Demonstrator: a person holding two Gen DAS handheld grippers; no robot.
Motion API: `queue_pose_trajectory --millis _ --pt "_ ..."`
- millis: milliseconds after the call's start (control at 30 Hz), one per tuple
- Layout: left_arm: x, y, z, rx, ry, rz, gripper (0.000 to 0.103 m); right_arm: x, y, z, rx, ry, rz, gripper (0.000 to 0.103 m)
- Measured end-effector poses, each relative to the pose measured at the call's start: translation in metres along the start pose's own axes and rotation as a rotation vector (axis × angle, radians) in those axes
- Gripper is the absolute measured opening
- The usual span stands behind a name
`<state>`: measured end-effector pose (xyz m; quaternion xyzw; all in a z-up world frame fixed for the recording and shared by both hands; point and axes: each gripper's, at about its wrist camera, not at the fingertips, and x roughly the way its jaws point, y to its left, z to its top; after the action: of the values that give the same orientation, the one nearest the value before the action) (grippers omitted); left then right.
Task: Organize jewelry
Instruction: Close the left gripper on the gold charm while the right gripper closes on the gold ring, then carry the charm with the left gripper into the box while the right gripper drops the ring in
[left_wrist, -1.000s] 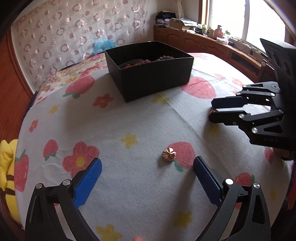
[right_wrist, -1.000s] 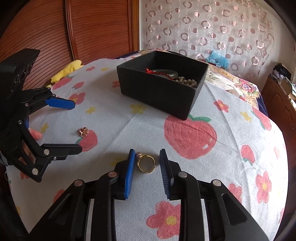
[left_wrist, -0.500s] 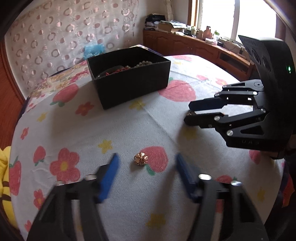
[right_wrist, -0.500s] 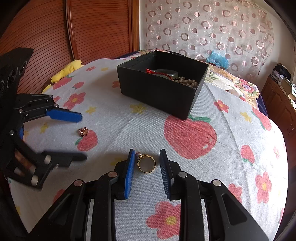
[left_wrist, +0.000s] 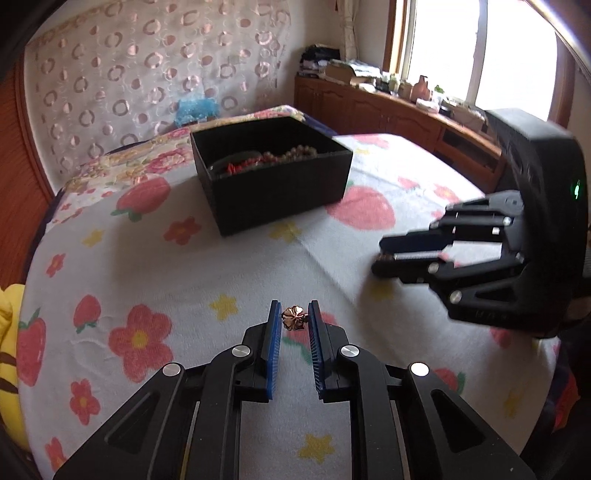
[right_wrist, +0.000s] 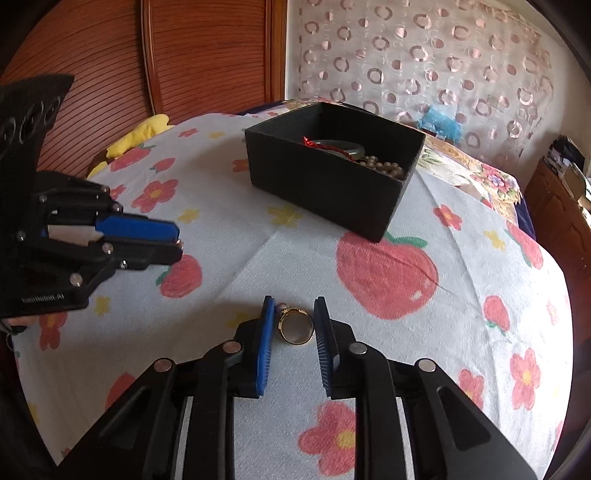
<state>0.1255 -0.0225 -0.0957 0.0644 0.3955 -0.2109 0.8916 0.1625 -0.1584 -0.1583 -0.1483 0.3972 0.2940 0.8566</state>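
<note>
The left hand-held gripper (left_wrist: 294, 314) had just been closing and stood narrow, its blue pads pinching a small rose-gold flower charm (left_wrist: 293, 318) lying on the strawberry-print bedspread (left_wrist: 184, 280). The right hand-held gripper (right_wrist: 294, 314) had also just been closing a little; a gold ring (right_wrist: 295, 325) lay between its pads, touching the right pad, with a sliver of gap at the left one. The black box (left_wrist: 284, 192) holding beads and a red cord sat at twelve o'clock from both pieces, well apart.
</note>
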Motion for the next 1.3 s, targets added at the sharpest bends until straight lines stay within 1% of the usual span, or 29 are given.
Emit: queue_pose_trajectory --millis 100,300,533,633,767,833,933,1033,1167,1300 --pt "0.000 0.004 0.006 -0.020 -0.015 0.007 0.014 -0.001 -0.001 0.000 0.004 0.004 0.010 0.023" --pt "0.001 0.010 0.019 -0.029 -0.044 0.022 0.014 -0.009 0.000 0.014 -0.011 -0.029 0.013 0.023" --pt "0.002 0.020 0.036 -0.034 -0.068 0.052 0.014 -0.023 -0.019 0.053 0.020 -0.109 -0.004 0.023" --pt "0.000 0.024 0.044 -0.043 -0.080 0.058 0.014 -0.021 -0.031 0.072 0.042 -0.129 -0.014 0.023" --pt "-0.006 0.025 0.051 -0.040 -0.094 0.058 0.014 -0.010 -0.043 0.089 0.067 -0.127 -0.016 0.023" --pt "-0.008 0.024 0.054 -0.027 -0.099 0.061 0.014 -0.006 -0.050 0.095 0.074 -0.127 -0.033 0.023" --pt "-0.008 0.023 0.062 -0.013 -0.107 0.068 0.014 0.000 -0.059 0.102 0.109 -0.135 -0.019 0.024" --pt "-0.006 0.023 0.070 -0.013 -0.113 0.070 0.014 0.006 -0.064 0.109 0.106 -0.122 -0.040 0.025" --pt "-0.003 0.023 0.082 -0.015 -0.126 0.069 0.014 0.002 -0.074 0.114 0.120 -0.129 -0.030 0.025" --pt "0.003 0.021 0.092 -0.021 -0.131 0.067 0.014 -0.007 -0.081 0.112 0.135 -0.143 -0.035 0.025"
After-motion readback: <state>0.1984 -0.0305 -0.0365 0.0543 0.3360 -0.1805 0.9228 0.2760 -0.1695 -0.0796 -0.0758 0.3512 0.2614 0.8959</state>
